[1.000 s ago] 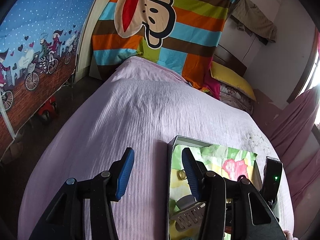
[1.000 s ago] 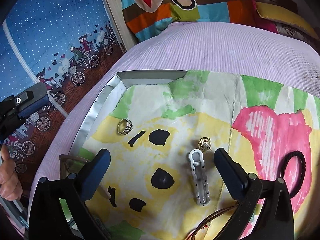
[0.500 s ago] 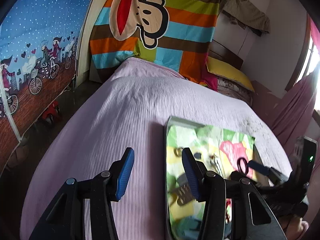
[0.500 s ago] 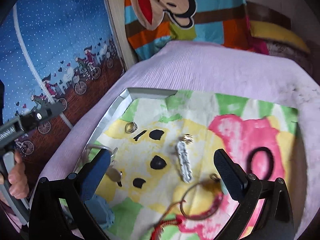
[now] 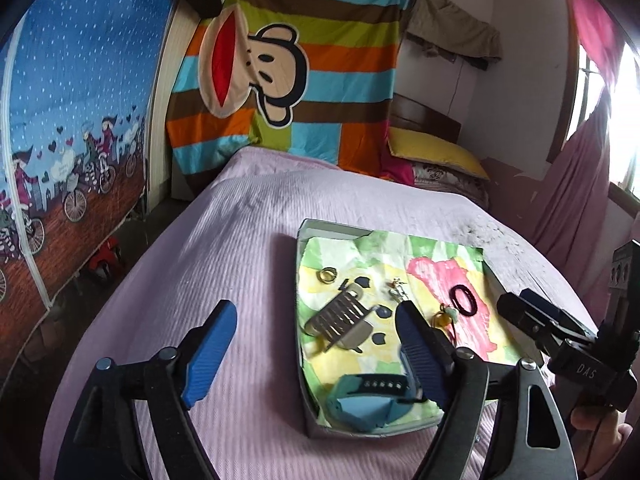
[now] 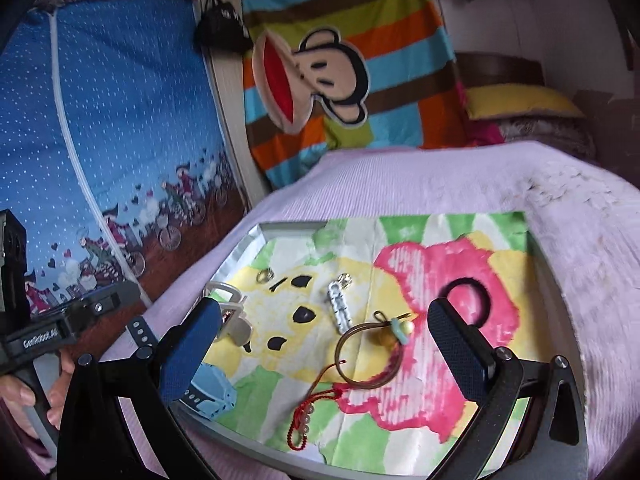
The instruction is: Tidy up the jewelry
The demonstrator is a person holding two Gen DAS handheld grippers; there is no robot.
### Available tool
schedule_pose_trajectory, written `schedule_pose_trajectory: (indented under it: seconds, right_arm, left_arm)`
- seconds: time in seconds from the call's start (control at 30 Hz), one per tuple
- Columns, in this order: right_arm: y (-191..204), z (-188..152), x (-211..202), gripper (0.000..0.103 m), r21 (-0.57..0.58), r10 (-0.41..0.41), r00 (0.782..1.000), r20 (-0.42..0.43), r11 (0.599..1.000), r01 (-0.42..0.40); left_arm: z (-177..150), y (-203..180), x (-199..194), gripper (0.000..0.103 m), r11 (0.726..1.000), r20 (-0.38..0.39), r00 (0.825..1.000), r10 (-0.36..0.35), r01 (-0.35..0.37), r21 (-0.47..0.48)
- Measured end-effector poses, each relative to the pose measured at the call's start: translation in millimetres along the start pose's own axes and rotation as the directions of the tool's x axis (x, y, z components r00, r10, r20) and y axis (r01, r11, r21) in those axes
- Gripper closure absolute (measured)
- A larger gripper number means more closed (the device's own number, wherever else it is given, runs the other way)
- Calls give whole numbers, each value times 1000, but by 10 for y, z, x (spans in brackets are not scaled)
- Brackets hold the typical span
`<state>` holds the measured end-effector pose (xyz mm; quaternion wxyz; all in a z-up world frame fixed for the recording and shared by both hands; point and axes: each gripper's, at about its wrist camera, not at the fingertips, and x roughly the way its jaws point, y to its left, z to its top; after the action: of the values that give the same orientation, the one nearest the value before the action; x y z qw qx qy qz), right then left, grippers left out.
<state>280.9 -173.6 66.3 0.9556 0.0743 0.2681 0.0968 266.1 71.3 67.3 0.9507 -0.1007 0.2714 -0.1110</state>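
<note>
A shallow tray [image 5: 304,320] [image 6: 240,248] lined with colourful paper lies on the bed. In it are a gold ring [image 5: 327,275] [image 6: 265,275], a silver hair claw [image 5: 340,318] [image 6: 230,312], a silver clip [image 6: 339,307], a black hair tie [image 5: 464,300] [image 6: 466,300], a brown bangle with a bead charm [image 6: 366,354], a red cord [image 6: 316,408] and a blue watch [image 5: 368,398] [image 6: 208,392]. My left gripper [image 5: 316,356] is open and empty above the tray's left edge. My right gripper [image 6: 326,356] is open and empty above the bangle.
The bed has a lilac ribbed cover [image 5: 224,248]. A striped monkey blanket [image 5: 288,80] hangs at the head, with a yellow pillow [image 5: 436,152] beside it. A blue printed curtain [image 5: 72,120] stands left of the bed. A pink curtain [image 5: 572,192] hangs at right.
Both grippers have pulled back and risen from the tray, so more of it shows in each view. Both stay open and empty. The jewelry has not moved.
</note>
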Motion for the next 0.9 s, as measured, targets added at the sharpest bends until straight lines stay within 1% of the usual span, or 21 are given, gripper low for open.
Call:
schedule_pose_trajectory:
  seconds: [0.17,0.23,0.4,0.6,0.73,0.9]
  right_arm:
    - [-5,-50,-251,1,-16,-28,996,88,999,30]
    - [-5,-63,-348,1,-23,-35,993,116,999,37]
    - [-27,-145,-625,1,-44,-46,982,182,998,55]
    - [-94,-228,-900,1,-45,-71,976,206,996,82]
    - [-135,-283,-1016,1,-46,-82,971,225,994,94]
    - [-193,-319,-1118,1,-40,-96,966,238,993,108]
  left_arm:
    - [-95,-71,-125,12,1000,47,999,-3,2,24]
    - [-150,-98,-197,11,999,69,998,-7,4,33]
    - [-283,-209,-329,11,998,90,996,-10,5,62]
    - [-415,-398,-430,9,994,104,995,-8,-4,110]
    - [-479,-535,-479,8,988,107,994,-8,-8,152]
    - [-532,-659,-531,8,985,123,992,-16,-6,172]
